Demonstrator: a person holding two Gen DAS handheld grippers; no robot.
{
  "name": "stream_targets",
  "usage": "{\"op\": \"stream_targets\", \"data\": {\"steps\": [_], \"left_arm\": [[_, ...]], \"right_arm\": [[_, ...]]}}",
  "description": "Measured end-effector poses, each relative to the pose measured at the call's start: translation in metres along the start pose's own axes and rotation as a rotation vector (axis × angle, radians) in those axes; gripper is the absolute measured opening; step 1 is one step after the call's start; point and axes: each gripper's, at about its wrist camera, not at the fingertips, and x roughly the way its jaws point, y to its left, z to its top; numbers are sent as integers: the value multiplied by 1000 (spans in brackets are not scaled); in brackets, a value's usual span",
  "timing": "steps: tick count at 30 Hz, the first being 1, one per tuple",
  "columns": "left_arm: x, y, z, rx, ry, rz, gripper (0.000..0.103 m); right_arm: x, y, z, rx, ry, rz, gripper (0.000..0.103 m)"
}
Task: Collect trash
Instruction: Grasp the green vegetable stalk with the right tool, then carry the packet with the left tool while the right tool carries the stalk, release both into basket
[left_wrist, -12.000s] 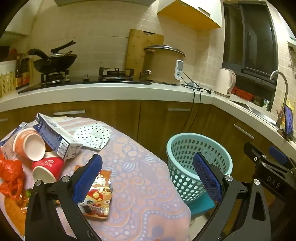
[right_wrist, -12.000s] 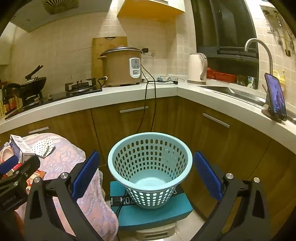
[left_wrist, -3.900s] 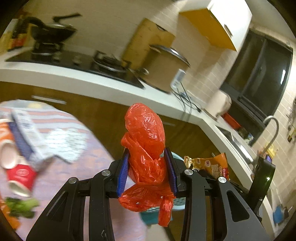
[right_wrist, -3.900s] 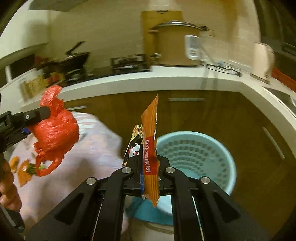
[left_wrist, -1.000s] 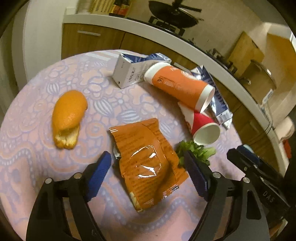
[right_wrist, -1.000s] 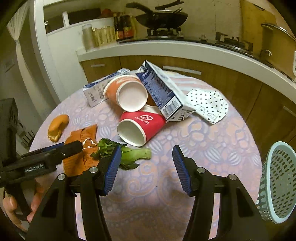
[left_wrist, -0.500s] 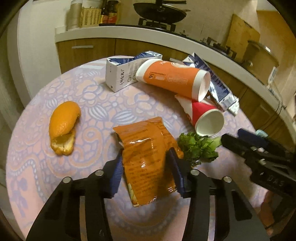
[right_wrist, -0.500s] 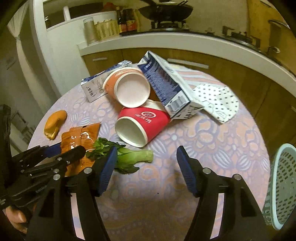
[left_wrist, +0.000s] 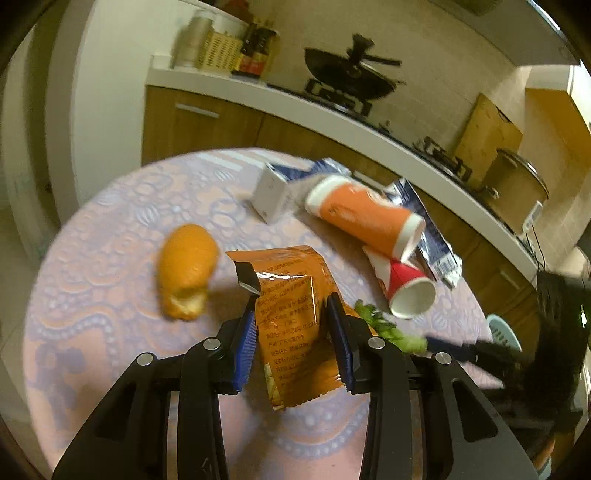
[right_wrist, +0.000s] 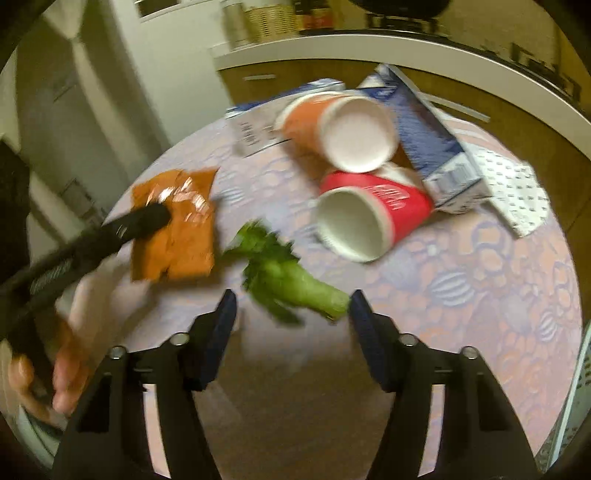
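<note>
Left gripper: jaws have just been closing, now narrow, blue pads pinching the crinkled orange foil snack wrapper, which looks lifted off the round table with the lilac patterned cloth.

Right gripper: jaws have just been closing, about half open, nothing gripped. The green leafy vegetable stalk lies on the cloth just ahead of the fingertips, pads not touching it; view is blurred.

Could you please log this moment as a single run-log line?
left tongs: just closing, gripping orange wrapper | right tongs: open, closing around green vegetable | cups, cartons: on table
</note>
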Motion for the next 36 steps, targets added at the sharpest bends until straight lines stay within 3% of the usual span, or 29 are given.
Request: {"op": "stream_targets", "data": {"steps": [2,7,14,16,17,20,27,36], "left_arm": [[-6,4,4,-10,-17,-2,35],[-14,5,5,-6,-34,-15,35],[-19,2,6,-2,-47,-28,35],[-21,0,6,1,-52,-29,35],[-23,-1,7,4,-56,-32,35],[-26,-6,8,9,-65,-45,35],[-33,-31,11,44,-79,-99,35],[-33,-92,14,132,-91,-190,35]], "right_arm": [[-4,11,-4,-19,4,59,48],[-15,27,1,-93,-53,-49,48],[16,25,3,-91,19,-67,48],[19,25,2,-98,21,-94,37],[18,28,2,-115,23,-94,19],[14,30,3,-112,11,-86,17],[-36,8,-6,-47,-95,-79,16],[-106,-42,-20,62,-229,-147,16]]}}
